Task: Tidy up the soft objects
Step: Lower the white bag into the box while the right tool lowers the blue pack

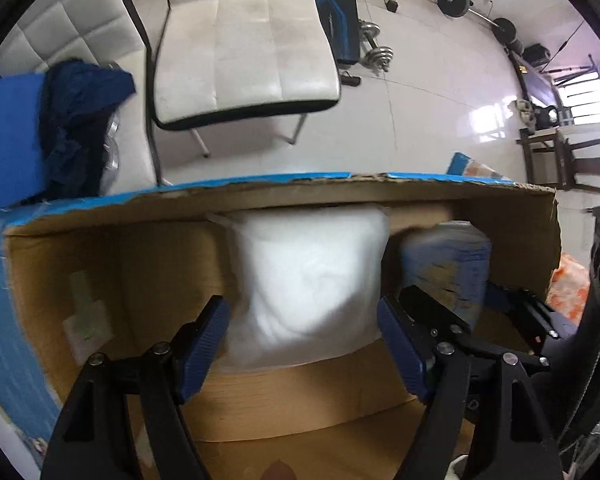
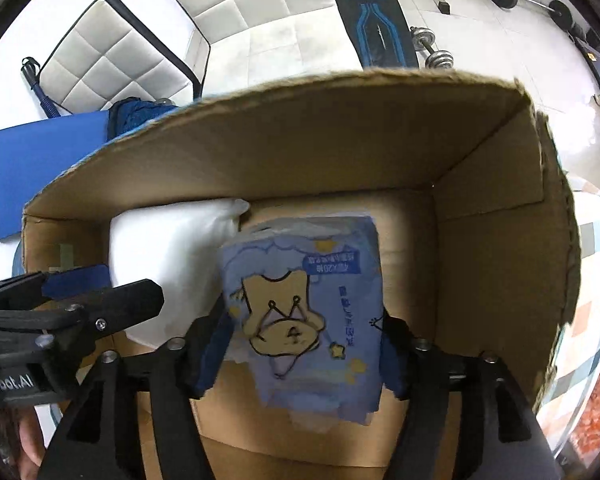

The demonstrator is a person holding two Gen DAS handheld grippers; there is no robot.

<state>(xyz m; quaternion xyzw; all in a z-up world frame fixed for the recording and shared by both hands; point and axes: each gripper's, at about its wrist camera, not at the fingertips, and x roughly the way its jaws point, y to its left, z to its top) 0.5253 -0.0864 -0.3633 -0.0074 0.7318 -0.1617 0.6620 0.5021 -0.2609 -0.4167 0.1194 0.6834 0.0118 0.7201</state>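
Note:
A white pillow (image 1: 308,280) stands inside an open cardboard box (image 1: 100,216). My left gripper (image 1: 304,344) has its blue pads on both sides of the pillow and is shut on it. My right gripper (image 2: 304,344) is shut on a blue tissue pack (image 2: 304,312) with a cartoon bear print, held inside the box (image 2: 500,240) just right of the pillow (image 2: 172,256). The pack also shows in the left wrist view (image 1: 448,264), with the right gripper's fingers (image 1: 432,308) beside it. The left gripper's fingers (image 2: 132,300) show at the left of the right wrist view.
A white quilted chair (image 1: 244,48) stands beyond the box. A dark blue cloth (image 1: 76,120) lies on a blue mat (image 1: 8,136) to the left. Dumbbells (image 1: 376,48) and a barbell (image 1: 472,8) lie on the tiled floor. A checkered cloth (image 2: 592,280) lies right of the box.

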